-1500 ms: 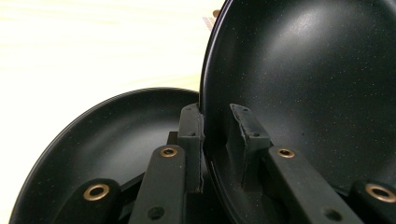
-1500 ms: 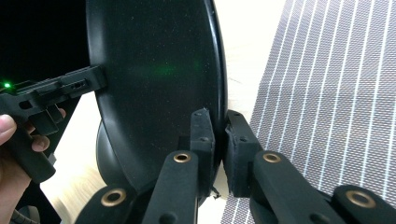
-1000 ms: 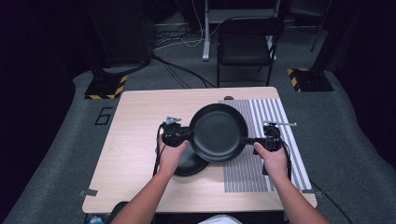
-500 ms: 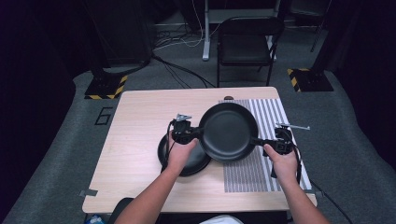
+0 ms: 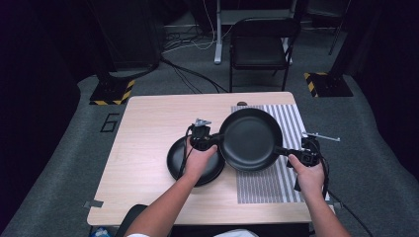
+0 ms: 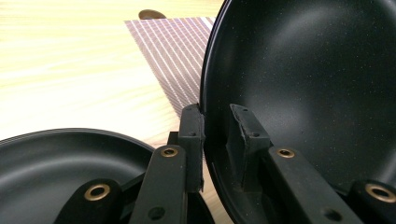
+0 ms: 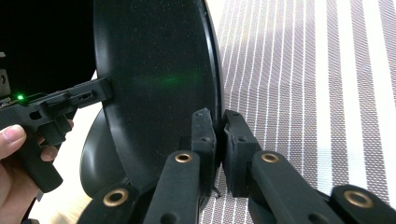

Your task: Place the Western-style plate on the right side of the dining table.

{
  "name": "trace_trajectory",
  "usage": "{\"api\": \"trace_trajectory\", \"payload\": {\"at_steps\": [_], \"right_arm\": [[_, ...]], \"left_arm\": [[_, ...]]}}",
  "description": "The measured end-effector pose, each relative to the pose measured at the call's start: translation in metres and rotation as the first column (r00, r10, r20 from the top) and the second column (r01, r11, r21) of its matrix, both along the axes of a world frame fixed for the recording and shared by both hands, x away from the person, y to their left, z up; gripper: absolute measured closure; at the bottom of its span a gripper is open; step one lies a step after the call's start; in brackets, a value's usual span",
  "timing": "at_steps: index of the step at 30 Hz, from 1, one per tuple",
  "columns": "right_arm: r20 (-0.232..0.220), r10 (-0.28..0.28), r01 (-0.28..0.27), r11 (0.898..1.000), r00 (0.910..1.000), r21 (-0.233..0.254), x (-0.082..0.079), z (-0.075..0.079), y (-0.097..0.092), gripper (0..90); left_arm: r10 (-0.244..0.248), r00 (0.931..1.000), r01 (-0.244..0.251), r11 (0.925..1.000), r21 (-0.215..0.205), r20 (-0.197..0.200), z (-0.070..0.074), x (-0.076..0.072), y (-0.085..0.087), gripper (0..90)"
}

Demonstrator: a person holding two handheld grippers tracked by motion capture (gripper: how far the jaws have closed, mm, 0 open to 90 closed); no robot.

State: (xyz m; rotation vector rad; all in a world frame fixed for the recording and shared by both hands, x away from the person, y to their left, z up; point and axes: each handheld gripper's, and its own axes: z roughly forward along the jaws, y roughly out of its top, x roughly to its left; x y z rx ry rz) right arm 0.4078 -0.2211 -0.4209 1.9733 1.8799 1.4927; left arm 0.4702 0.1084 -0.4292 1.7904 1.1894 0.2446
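Light wood table [image 5: 148,128] with striped mat [image 5: 269,185] on its right side, on grey carpet; black folding chair [image 5: 261,47] and floor cables behind, room dark. Left gripper [image 5: 202,139] and right gripper [image 5: 307,152] each pinch opposite rims of 1 black pan [image 5: 250,139], held above the mat. Black plate [image 5: 178,160] lies on the table under the left hand.

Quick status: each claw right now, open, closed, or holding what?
Left claw: closed on the black pan's rim.
Right claw: closed on the same pan's opposite rim.
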Motion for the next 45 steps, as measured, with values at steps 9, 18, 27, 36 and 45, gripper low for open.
{"api": "trace_trajectory", "payload": {"at_steps": [9,18,27,36,45], "right_arm": [[0.008,-0.032,0.032,1.0,0.9995,-0.001,-0.006,-0.001,-0.012,84.4],[0.007,-0.058,0.058,0.998,0.9983,0.006,-0.01,-0.005,-0.027,84.5],[0.006,-0.079,0.079,0.997,0.9968,0.003,-0.014,-0.01,-0.037,84.6],[0.0,-0.093,0.093,0.996,0.9956,-0.015,-0.017,-0.012,-0.046,84.6],[-0.024,-0.112,0.112,0.994,0.9934,-0.006,-0.015,-0.021,-0.054,84.6]], "left_arm": [[-0.029,0.9996,0.029,0.9996,-0.004,-0.005,-0.001,0.004,-0.014,75.7],[-0.048,0.9987,0.048,0.9988,-0.008,-0.017,-0.005,0.006,-0.029,76.0],[-0.068,0.9975,0.068,0.9977,-0.005,-0.02,-0.011,0.009,-0.042,75.9],[-0.082,0.9961,0.082,0.9965,-0.015,-0.034,-0.019,0.012,-0.053,75.9],[-0.087,0.9947,0.087,0.9962,-0.012,-0.054,-0.028,0.015,-0.061,75.9]]}}
